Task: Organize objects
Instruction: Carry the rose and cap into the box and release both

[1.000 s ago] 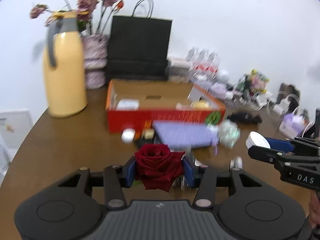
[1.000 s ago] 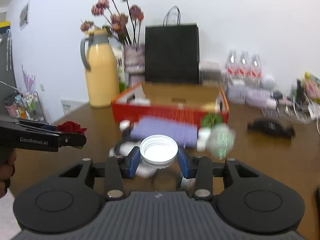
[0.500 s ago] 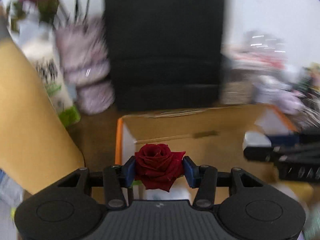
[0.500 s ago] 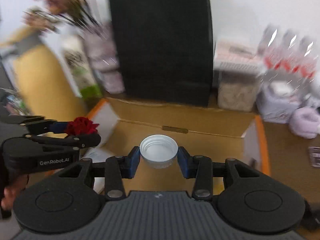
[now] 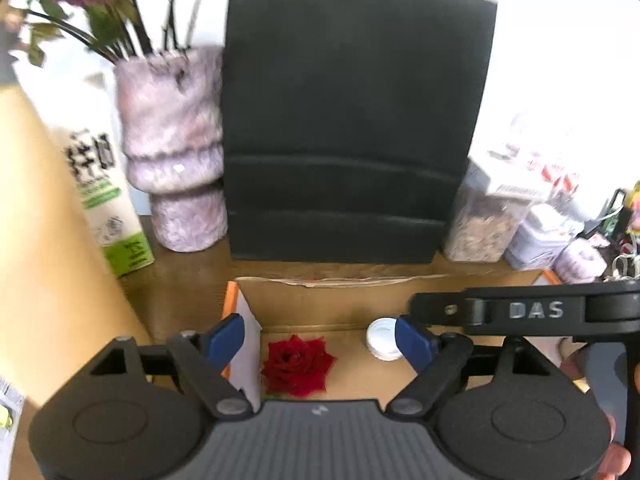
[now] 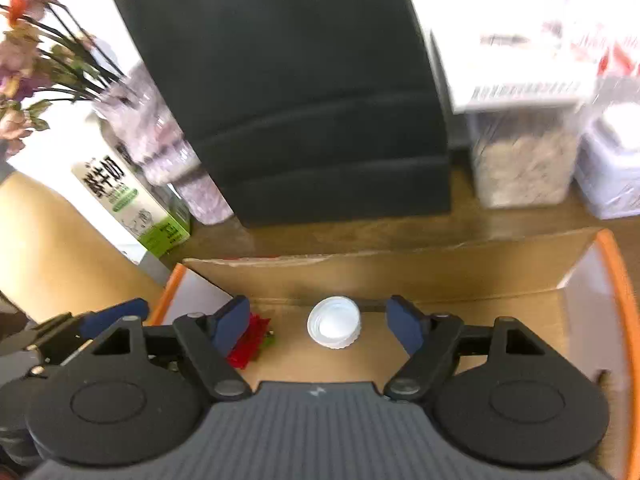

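Both grippers hang over the cardboard box [image 5: 440,288], jaws just sprung wide, and neither grips anything. Left gripper [image 5: 320,338]: the red rose [image 5: 297,366] lies loose on the box floor between its fingers. Right gripper [image 6: 318,322]: the white cap [image 6: 334,326] sits free below. From the right wrist, a blue pad hides half the rose

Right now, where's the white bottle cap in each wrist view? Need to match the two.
Left wrist: white bottle cap right of centre on the box floor, partly behind the right blue pad, to the right of the red rose.
Right wrist: centre, lying between the open jaws, touching neither pad.
Shared landmark: black paper bag standing behind the cardboard box.
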